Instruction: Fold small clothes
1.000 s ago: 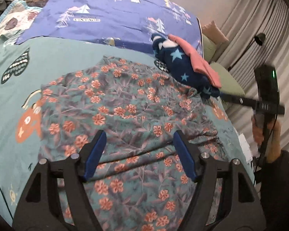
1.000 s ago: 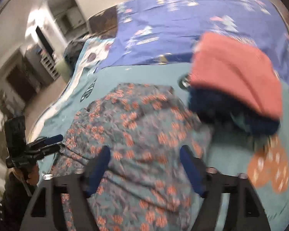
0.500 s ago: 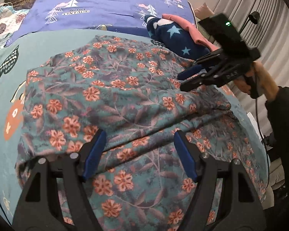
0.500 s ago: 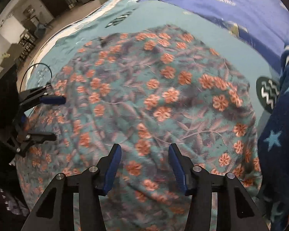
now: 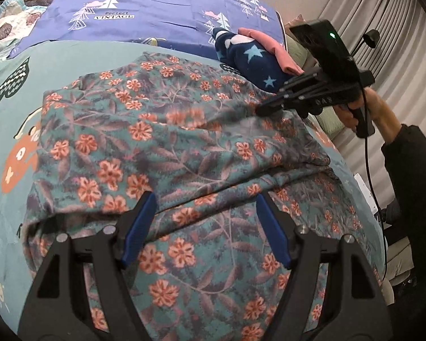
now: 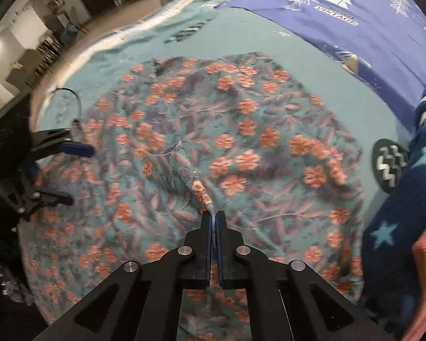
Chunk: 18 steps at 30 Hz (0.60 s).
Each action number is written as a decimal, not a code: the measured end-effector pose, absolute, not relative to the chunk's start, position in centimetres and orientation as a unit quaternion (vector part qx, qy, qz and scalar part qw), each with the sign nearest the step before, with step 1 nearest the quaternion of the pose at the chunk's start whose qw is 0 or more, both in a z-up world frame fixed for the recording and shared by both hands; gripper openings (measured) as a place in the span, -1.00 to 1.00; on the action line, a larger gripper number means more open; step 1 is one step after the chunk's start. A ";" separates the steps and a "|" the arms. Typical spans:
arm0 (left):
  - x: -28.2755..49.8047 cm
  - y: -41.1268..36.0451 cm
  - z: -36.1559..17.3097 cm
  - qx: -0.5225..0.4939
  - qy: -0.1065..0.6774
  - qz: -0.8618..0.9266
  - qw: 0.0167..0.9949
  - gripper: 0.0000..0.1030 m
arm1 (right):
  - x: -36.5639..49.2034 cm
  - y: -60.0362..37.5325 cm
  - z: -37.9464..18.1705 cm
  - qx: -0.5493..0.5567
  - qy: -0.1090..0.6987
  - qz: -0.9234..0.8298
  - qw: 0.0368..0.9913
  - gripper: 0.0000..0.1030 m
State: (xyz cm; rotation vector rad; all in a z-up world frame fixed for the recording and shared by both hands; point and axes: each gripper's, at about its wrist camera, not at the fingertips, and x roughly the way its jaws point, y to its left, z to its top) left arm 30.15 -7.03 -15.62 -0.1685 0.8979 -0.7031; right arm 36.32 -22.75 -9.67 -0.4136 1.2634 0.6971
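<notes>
A teal garment with orange flowers (image 5: 162,147) lies spread on the bed, also in the right wrist view (image 6: 241,147). My left gripper (image 5: 206,207) is open, hovering just above the garment's near fold. My right gripper (image 6: 213,216) is shut on a raised pinch of the garment; in the left wrist view (image 5: 260,110) its tip meets the cloth at the garment's right side. The left gripper also shows open at the left of the right wrist view (image 6: 68,173).
A folded stack lies beside the garment: a navy star-print piece (image 5: 250,59) under a pink one (image 5: 269,48). A purple tree-print cover (image 5: 156,5) lies behind, on a teal sheet (image 5: 71,56). Curtains (image 5: 363,14) hang at the right.
My right gripper came down onto the garment and closed on a fold of it. My left gripper stayed open, shifting a little over the near part of the cloth.
</notes>
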 end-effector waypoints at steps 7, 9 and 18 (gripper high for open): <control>29.8 -6.7 -15.8 -0.082 0.425 -0.337 0.836 0.47 | 38.6 -24.2 -10.5 -0.209 0.586 0.240 0.745 -0.97; 29.8 -6.7 -15.8 -0.085 0.426 -0.338 0.835 0.47 | 38.5 -24.4 -11.2 -0.212 0.595 0.237 0.738 -0.94; 29.8 -6.5 -16.0 -0.092 0.425 -0.340 0.834 0.47 | 36.7 -27.5 -11.4 -0.217 0.627 0.228 0.713 -0.07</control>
